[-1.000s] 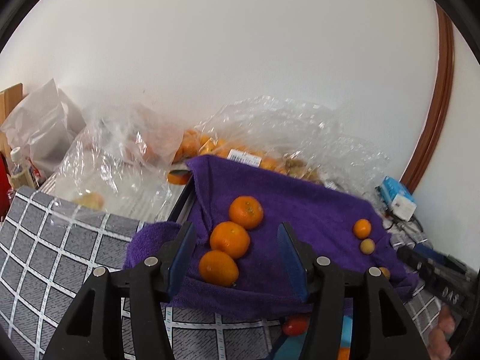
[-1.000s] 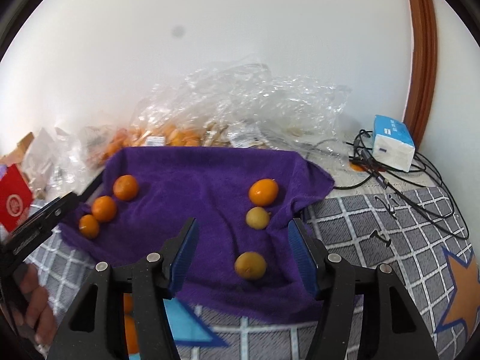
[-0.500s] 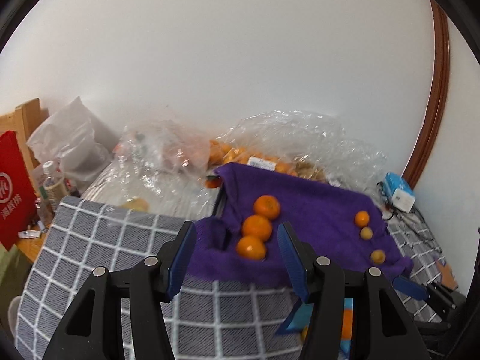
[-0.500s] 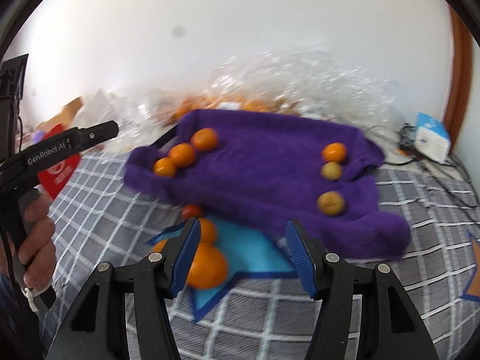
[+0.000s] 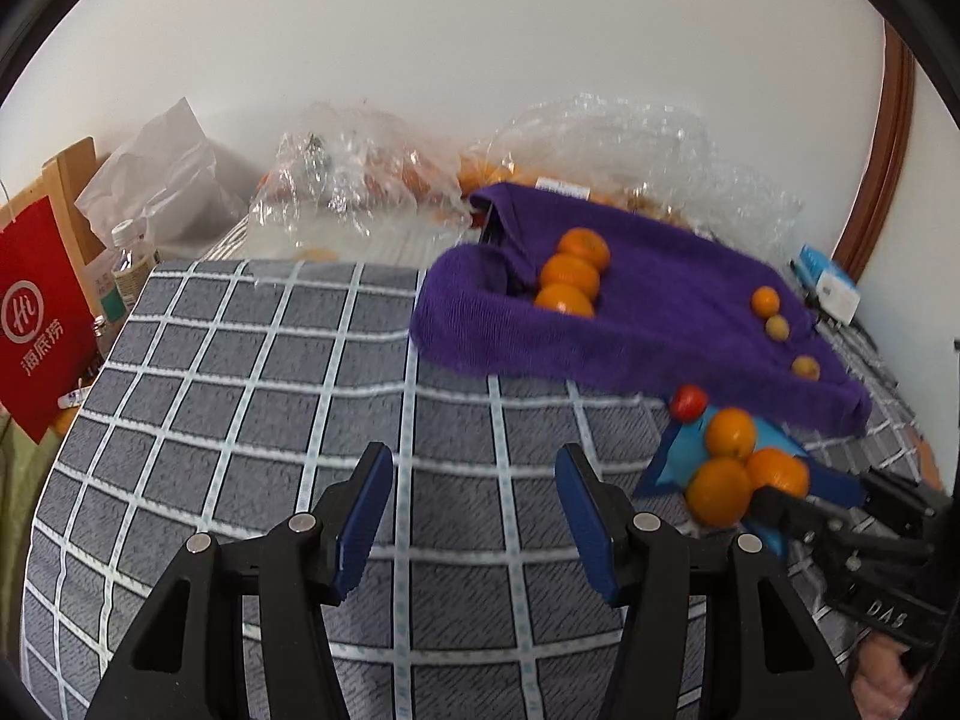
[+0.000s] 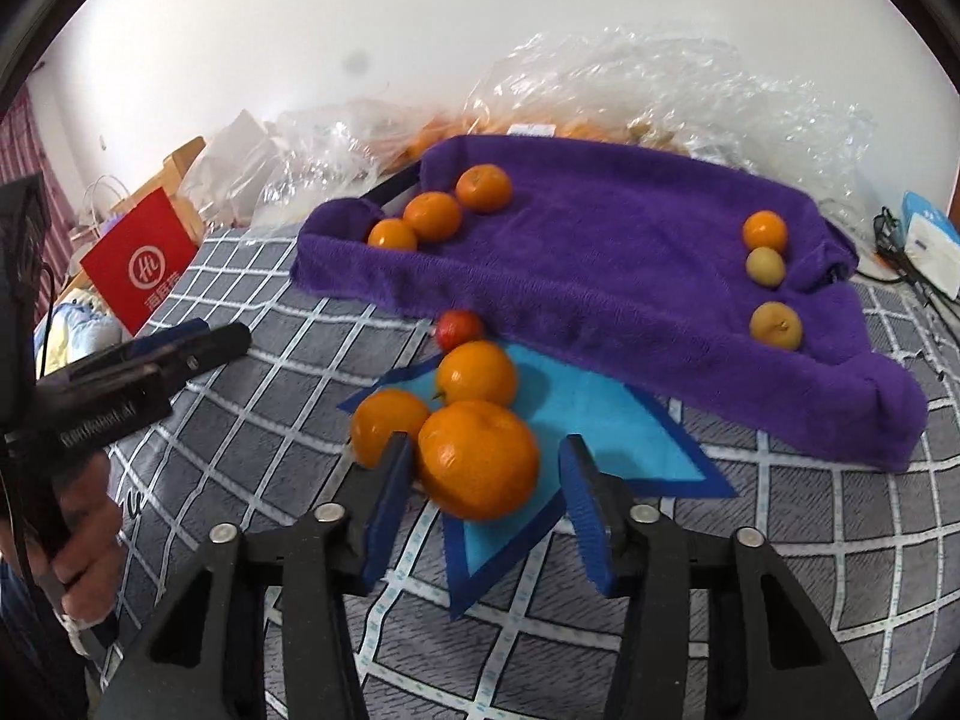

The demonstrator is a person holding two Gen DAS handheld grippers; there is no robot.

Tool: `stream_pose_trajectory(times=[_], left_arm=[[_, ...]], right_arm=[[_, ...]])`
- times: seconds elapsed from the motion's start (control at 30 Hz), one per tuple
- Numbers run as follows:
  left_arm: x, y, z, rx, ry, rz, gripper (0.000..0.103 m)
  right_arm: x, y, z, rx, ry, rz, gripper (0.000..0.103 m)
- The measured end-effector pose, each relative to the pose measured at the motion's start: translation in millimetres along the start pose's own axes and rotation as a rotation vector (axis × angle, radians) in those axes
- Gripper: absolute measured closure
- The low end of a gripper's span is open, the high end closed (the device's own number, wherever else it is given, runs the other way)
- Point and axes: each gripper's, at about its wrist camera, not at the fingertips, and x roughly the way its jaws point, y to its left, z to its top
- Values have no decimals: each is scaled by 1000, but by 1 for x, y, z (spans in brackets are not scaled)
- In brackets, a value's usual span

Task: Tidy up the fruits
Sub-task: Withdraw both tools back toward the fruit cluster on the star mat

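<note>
My right gripper [image 6: 485, 444] reaches around a large orange [image 6: 477, 459] lying on a blue star patch [image 6: 600, 414]. Its jaws are closing; the left pad is at the peel and a gap shows on the right. Two more oranges [image 6: 477, 375] and a small red fruit [image 6: 458, 327] lie just beyond. Behind them, a purple towel [image 6: 600, 264] carries three oranges [image 6: 432, 215] at its left end and three smaller fruits [image 6: 765, 267] at its right. My left gripper [image 5: 473, 453] hovers open over the grey checked cloth [image 5: 270, 396], nothing between its fingers.
Crumpled clear plastic bags with more fruit [image 5: 372, 192] line the white wall behind the towel. A red paper bag [image 5: 36, 324] and a bottle [image 5: 132, 264] stand at the left edge. A white and blue box [image 6: 930, 246] with cables lies at the right. A hand [image 6: 84, 516] holds the left gripper.
Both grippers drew back from the towel and dropped lower. The right one came down around the large loose orange and its jaws narrowed. The left one shifted over the bare checked cloth.
</note>
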Motion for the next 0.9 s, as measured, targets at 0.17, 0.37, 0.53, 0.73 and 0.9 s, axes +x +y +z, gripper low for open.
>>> stream_pose_trajectory(times=[0.17, 0.37, 0.53, 0.73, 0.9], left_arm=[[6, -3, -10, 12, 46, 13, 49], [9, -4, -14, 12, 84, 20, 49], [11, -3, -14, 5, 97, 30, 46], [10, 0, -15, -4, 105, 36, 37], [8, 2, -16, -22, 103, 34, 37]], right_arm=[[-6, -1, -4, -6, -1, -19, 62], [-34, -25, -8, 8, -79, -146, 62], [-32, -62, -15, 82, -43, -192, 62], [-27, -74, -18, 127, -33, -167, 61], [-21, -74, -19, 123, -10, -188, 61]])
